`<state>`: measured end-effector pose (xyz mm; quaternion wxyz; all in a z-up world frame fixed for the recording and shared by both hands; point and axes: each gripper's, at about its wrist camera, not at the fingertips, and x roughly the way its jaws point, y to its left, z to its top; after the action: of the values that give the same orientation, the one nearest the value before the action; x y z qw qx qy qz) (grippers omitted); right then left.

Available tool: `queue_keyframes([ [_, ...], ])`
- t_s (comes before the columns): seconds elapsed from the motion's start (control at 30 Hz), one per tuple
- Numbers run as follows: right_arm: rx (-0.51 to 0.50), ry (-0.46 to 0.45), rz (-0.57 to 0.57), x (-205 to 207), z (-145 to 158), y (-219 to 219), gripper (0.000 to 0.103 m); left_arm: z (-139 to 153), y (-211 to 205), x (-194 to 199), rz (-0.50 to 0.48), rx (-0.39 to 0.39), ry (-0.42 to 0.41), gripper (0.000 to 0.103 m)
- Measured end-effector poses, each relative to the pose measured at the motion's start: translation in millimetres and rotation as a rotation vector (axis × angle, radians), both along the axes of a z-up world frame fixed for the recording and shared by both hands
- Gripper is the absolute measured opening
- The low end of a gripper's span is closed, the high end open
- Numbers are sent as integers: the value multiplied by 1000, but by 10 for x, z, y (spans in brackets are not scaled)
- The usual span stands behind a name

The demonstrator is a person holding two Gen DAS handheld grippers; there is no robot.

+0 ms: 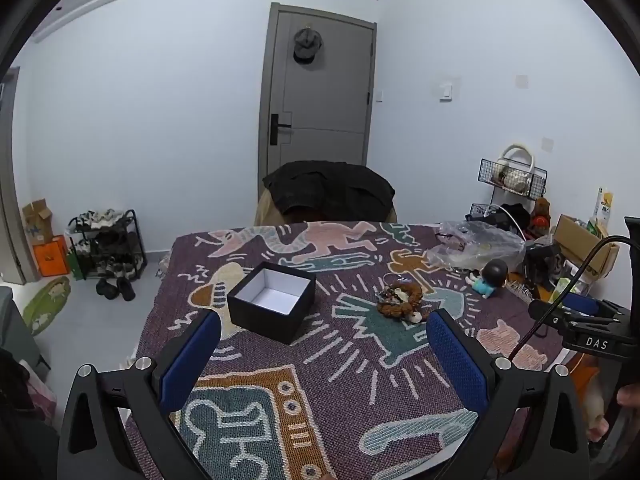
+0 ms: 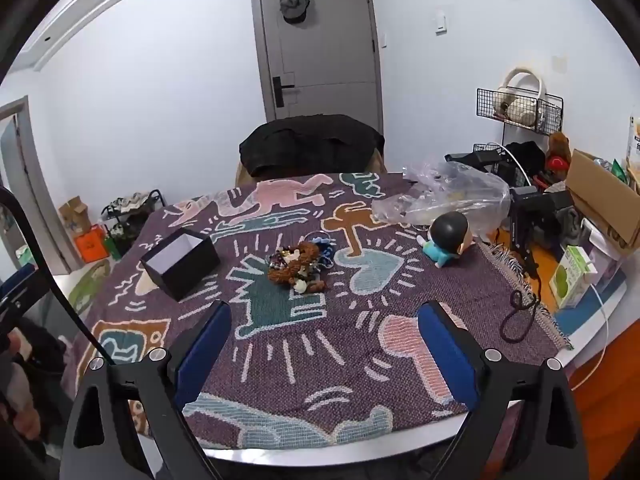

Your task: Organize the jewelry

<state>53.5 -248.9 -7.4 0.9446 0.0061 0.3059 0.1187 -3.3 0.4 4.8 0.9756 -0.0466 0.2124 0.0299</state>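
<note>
Both grippers fill the foreground: left gripper (image 1: 324,354) w/ jaws spread wide, blue pads (image 1: 191,360) apart, nothing between them; right gripper (image 2: 326,350) likewise spread wide and empty, both hovering above the near part of the table and angled down toward it. Beneath lies the largest item, a woven purple table throw (image 2: 360,360) w/ pink, teal, orange and pale-blue cartoon figures, covering most of a white-edged table (image 2: 340,454). At the far edge stands a chair draped w/ a dark jacket (image 2: 310,146), in front of a grey door (image 2: 320,40) w/ a cap hung on it. A crumpled clear plastic bag (image 2: 448,196) lies far right on the throw, touching nothing of the task's items. An open black box (image 1: 272,302) w/ white interior, empty as far as visible, sits left of centre. A small figurine (image 2: 446,242), dark round head and light-blue body, lies tipped near the bag. The jewelry pile (image 2: 298,266), a brown-toned tangle w/ white and blue bits, rests about mid-table, right of the box and well apart from it, ahead of both grippers and not touched by either. A dark cord (image 2: 518,314) loops near the throw's right fringe.
</note>
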Motion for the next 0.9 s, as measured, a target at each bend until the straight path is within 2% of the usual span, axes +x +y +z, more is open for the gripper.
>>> queue_keyframes([
  [0.9,-29,-4,-14,36,-34,11,95,-60,17,36,-2,-5,13,103],
])
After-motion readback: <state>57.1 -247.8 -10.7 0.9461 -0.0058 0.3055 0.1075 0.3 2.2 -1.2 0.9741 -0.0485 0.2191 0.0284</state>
